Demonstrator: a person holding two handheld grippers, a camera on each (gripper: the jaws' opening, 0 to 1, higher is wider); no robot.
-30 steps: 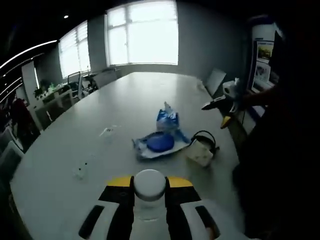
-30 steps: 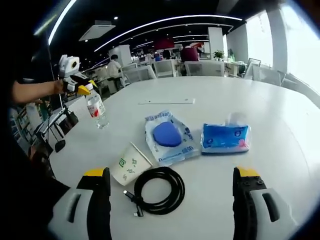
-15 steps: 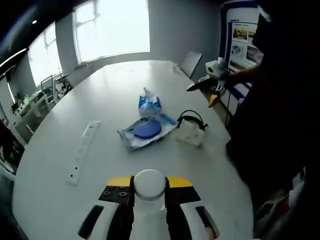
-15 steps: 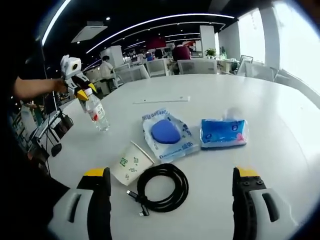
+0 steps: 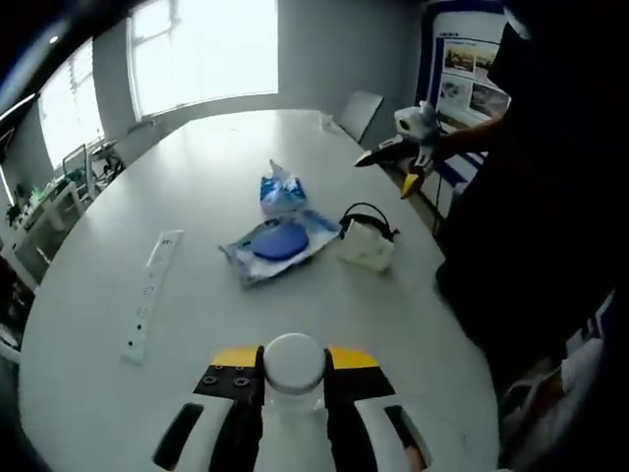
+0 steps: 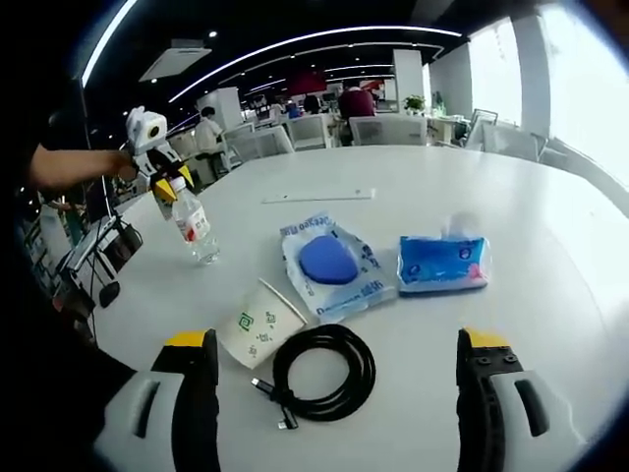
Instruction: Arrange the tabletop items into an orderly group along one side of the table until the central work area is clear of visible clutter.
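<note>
My left gripper (image 5: 295, 360) is shut on a clear water bottle (image 6: 200, 228), whose white cap (image 5: 295, 366) sits between the jaws. The bottle stands at the table's left edge in the right gripper view. My right gripper (image 6: 339, 413) is open and holds nothing. It hangs above a coiled black cable (image 6: 324, 372) and, in the left gripper view, appears as a gripper (image 5: 398, 157) held by a hand. Beside the cable a paper cup (image 6: 257, 324) lies on its side. Beyond them lie a wipes pack with a blue lid (image 6: 329, 264) and a blue tissue pack (image 6: 442, 264).
A long white power strip (image 5: 150, 295) lies apart from the group, also seen as a strip (image 6: 316, 197) at the far side. The white table (image 5: 226, 147) is large and oval. Chairs and desks stand beyond it, and a person's dark clothing (image 5: 550, 226) is close to the table edge.
The left gripper and its bottle have edged a little toward the cup, and its view has swung. The right gripper has barely moved.
</note>
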